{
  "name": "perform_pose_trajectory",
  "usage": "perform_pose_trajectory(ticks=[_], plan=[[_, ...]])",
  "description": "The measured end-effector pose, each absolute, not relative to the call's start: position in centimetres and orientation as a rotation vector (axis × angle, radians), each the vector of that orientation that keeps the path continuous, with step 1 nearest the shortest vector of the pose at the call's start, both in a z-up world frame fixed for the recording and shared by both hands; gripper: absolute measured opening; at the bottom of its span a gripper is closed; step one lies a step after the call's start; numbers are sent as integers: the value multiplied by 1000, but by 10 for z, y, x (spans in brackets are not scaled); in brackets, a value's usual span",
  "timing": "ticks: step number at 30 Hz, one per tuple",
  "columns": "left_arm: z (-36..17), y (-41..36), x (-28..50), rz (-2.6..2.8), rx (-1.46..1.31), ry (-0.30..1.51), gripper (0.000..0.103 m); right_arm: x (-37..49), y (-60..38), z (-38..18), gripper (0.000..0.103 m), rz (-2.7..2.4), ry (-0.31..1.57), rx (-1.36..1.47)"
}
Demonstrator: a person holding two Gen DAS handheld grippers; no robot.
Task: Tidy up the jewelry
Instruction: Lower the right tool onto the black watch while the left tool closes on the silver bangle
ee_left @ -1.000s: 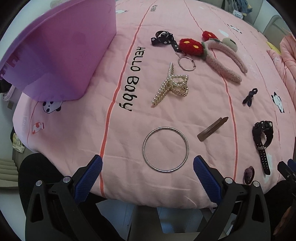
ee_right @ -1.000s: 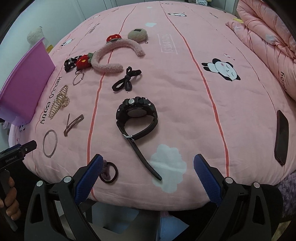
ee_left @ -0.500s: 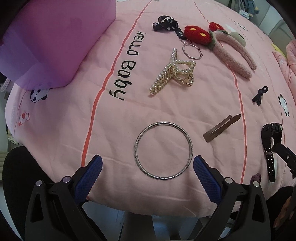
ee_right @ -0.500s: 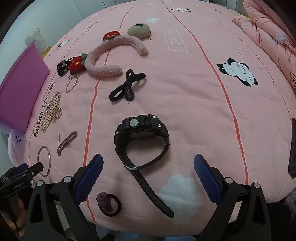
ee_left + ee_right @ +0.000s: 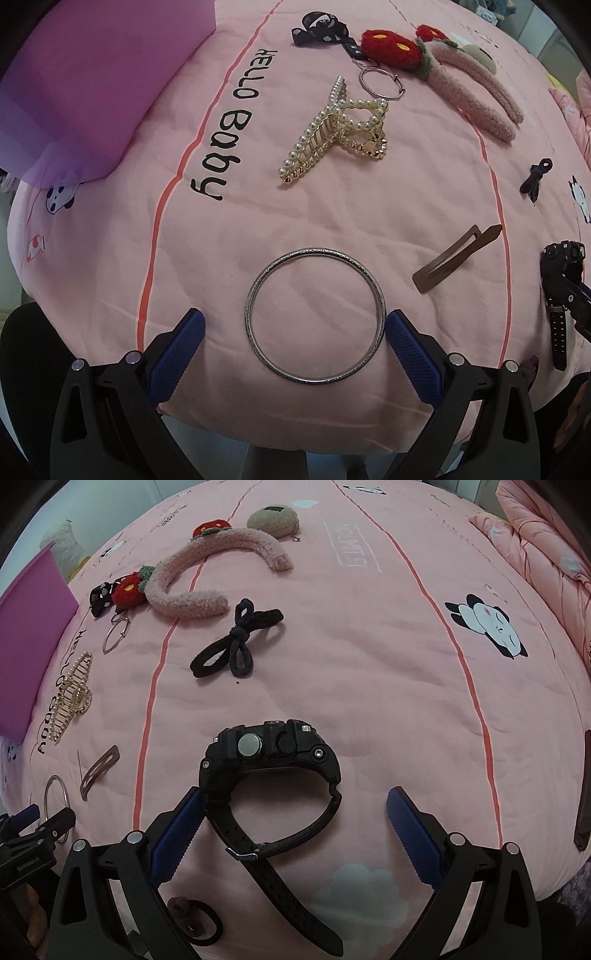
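A silver bangle (image 5: pixel 314 316) lies flat on the pink bedspread, between the open fingers of my left gripper (image 5: pixel 293 349); its right edge is at the right pad. It also shows in the right wrist view (image 5: pixel 55 799). A black watch (image 5: pixel 271 771) lies between the open fingers of my right gripper (image 5: pixel 293 829), its strap by the left pad. It shows at the right edge of the left wrist view (image 5: pixel 559 295). A purple box (image 5: pixel 85 92) stands at the far left.
On the bedspread lie a pearl claw clip (image 5: pixel 338 131), a brown snap clip (image 5: pixel 456 258), a ring keychain with red plush flower (image 5: pixel 388 48), a pink fuzzy headband (image 5: pixel 207 576), a black bow hair tie (image 5: pixel 236 644) and a dark scrunchie (image 5: pixel 195 919). The bed edge is just below both grippers.
Both grippers have moved forward and down. The bangle now lies between the left fingers, the watch between the right fingers. Both stay open.
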State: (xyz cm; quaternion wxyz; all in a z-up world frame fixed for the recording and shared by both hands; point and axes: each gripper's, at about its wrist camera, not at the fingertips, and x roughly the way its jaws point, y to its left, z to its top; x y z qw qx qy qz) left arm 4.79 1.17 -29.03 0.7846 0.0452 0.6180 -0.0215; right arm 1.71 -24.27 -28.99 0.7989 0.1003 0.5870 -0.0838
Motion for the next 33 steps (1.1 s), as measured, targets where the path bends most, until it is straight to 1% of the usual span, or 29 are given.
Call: perform_pose_trajectory(ticks=[4, 13, 17, 20, 23, 24, 25, 26, 28, 33], plan=[[-300, 13, 52, -36, 92, 1345, 98, 20, -245, -297, 94, -192, 1272, 210], [-310, 15, 45, -23, 120, 1312, 98, 27, -244, -314, 94, -205, 1298, 180], [-313, 7, 49, -9, 113, 1293, 98, 26, -241, -317, 94, -219, 1269, 153], [-313, 5, 47, -12, 126, 1284, 97, 25, -238, -316, 94, -226, 1285, 137], [-310, 5, 45, -19, 132, 1286, 94, 20, -234, -310, 92, -213, 1274, 124], [-308, 3, 43, -23, 134, 1283, 90, 22, -230, -310, 90, -208, 1269, 127], [-302, 1, 41, -27, 139, 1280, 85, 23, -226, -310, 85, -198, 1261, 133], [-300, -2, 40, -37, 147, 1273, 81, 21, -224, -308, 76, -189, 1252, 131], [-296, -9, 37, -53, 169, 1261, 71, 19, -213, -301, 64, -167, 1241, 116], [-292, -13, 35, -58, 172, 1252, 71, 13, -213, -294, 64, -160, 1234, 147]])
